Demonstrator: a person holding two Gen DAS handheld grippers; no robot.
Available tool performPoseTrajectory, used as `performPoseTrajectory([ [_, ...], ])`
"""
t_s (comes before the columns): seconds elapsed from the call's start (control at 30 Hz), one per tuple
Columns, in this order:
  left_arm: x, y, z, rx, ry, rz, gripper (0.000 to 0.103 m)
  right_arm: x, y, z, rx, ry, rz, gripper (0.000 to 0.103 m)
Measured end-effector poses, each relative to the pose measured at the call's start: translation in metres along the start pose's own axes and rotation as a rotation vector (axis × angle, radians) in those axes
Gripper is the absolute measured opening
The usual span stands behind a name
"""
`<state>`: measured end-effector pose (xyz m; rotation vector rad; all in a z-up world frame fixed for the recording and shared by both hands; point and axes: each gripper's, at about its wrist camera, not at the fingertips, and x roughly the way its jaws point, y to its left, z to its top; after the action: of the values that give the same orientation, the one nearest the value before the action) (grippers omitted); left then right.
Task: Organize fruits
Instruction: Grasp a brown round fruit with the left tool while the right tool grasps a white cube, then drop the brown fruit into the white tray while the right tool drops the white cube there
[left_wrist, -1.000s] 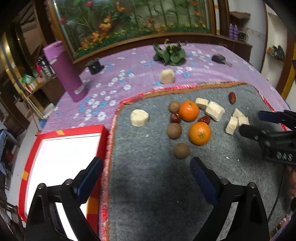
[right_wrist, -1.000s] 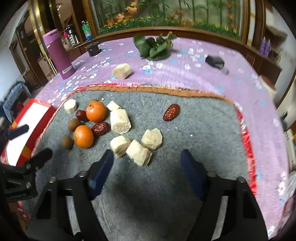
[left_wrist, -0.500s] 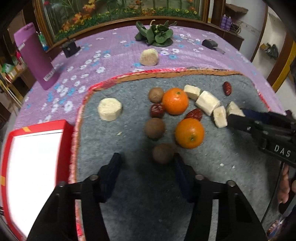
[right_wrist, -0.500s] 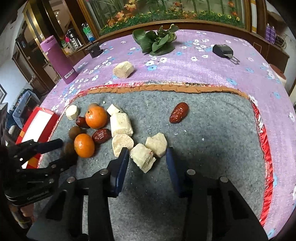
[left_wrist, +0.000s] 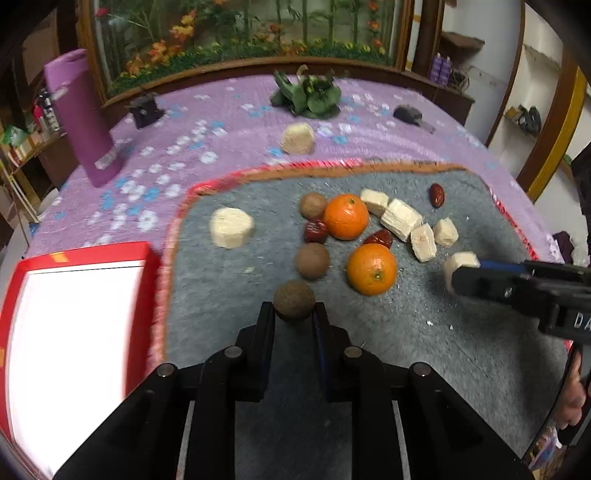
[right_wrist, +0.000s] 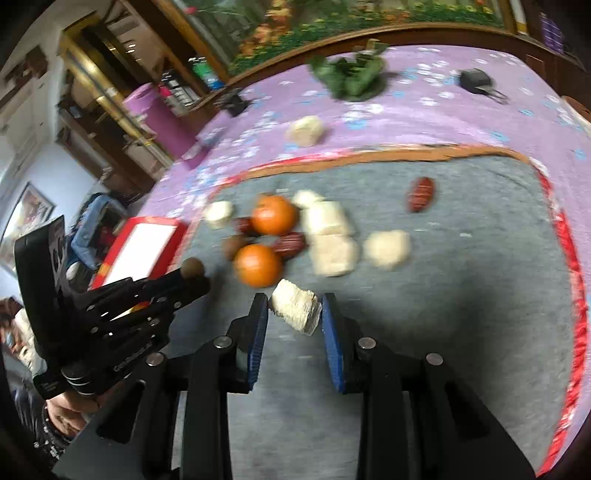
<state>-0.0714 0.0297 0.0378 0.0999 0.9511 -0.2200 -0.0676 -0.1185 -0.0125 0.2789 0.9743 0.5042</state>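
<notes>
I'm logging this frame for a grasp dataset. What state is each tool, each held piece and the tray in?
left tool: shut on the brown round fruit
brown round fruit: gripped between the fingers
right tool: shut on the pale cut chunk
pale cut chunk: gripped, tilted
red tray: nothing visible in it, glare hides detail
two oranges: resting on the grey mat, ungripped

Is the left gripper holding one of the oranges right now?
No, the left gripper is closed around a small brown round fruit, while both oranges sit untouched on the grey mat.
</notes>
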Motion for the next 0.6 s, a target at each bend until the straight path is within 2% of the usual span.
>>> performPoseTrajectory([
  [0.13,-0.037,0.024,-0.014,-0.045,-0.062,0.017,0.019,0.012,0.047,0.002,-0.072,0.021,0.095,0.032],
  [0.3,-0.075,0.075,-0.04,-0.132,-0.104,0.132,0.019,0.046,0.122,0.0,-0.193,0.067,0.189,0.032],
  [0.4,-0.084,0.11,-0.057,-0.196,-0.09,0.23,0.019,0.072,0.157,-0.005,-0.24,0.102,0.224,0.032],
  [0.5,-0.083,0.137,-0.073,-0.245,-0.052,0.287,0.019,0.101,0.184,-0.014,-0.263,0.156,0.235,0.032],
  [0.6,-0.078,0.156,-0.089,-0.288,-0.011,0.341,0.019,0.106,0.201,-0.016,-0.301,0.15,0.229,0.032],
])
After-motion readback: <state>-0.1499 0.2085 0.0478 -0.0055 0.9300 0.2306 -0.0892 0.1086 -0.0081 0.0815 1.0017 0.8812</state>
